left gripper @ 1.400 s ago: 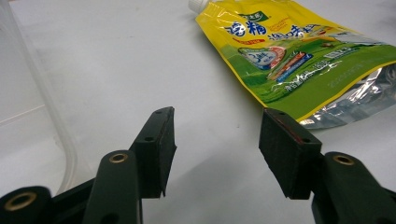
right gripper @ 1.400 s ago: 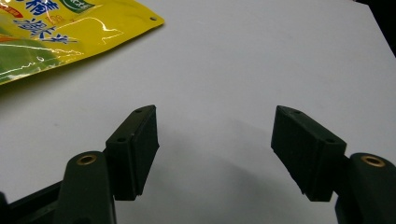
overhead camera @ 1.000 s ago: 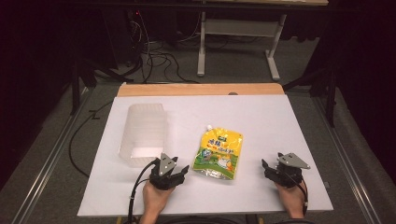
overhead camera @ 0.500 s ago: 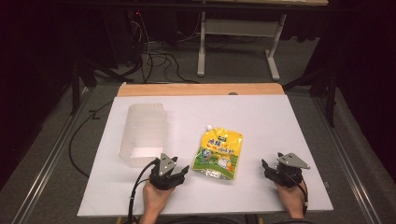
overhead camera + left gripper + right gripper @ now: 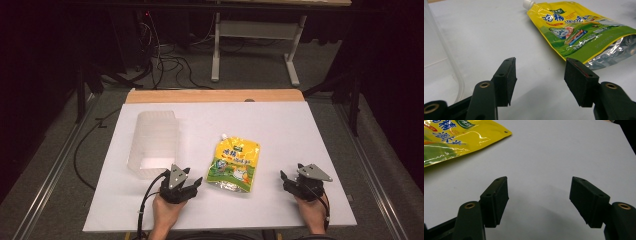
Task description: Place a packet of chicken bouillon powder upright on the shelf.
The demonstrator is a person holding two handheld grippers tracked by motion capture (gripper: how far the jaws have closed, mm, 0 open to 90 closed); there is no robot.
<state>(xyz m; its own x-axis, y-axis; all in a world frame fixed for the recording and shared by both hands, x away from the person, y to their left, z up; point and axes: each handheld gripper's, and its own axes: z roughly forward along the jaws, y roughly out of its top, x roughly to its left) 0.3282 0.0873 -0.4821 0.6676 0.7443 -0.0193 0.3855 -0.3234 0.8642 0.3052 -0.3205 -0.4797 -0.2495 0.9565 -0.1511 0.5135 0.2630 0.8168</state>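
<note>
We look down on a white surface (image 5: 300,130) with a wooden strip along its far edge. A yellow and green pouch (image 5: 233,163) lies flat near the middle of it. The pouch has a small white cap (image 5: 223,135) at its far corner, and the cap points away from us. Its near end is shiny silver.

To the left of the pouch sits a clear plastic box (image 5: 154,144). It is apart from the pouch, with bare white between them.

Our left hand-held gripper (image 5: 181,186) rests low near the front edge, just in front of the box and just beside the pouch's near left corner. Its two black jaws are spread wide, with nothing between them. In the left gripper view we see the pouch (image 5: 584,30) ahead and to the right, close to the right jaw, and the box wall (image 5: 439,50) at the left.

Our right hand-held gripper (image 5: 295,182) sits near the front edge too, well to the right of the pouch. Its jaws are also spread wide and hold nothing. In the right gripper view a corner of the pouch (image 5: 461,137) shows at the upper left.
</note>
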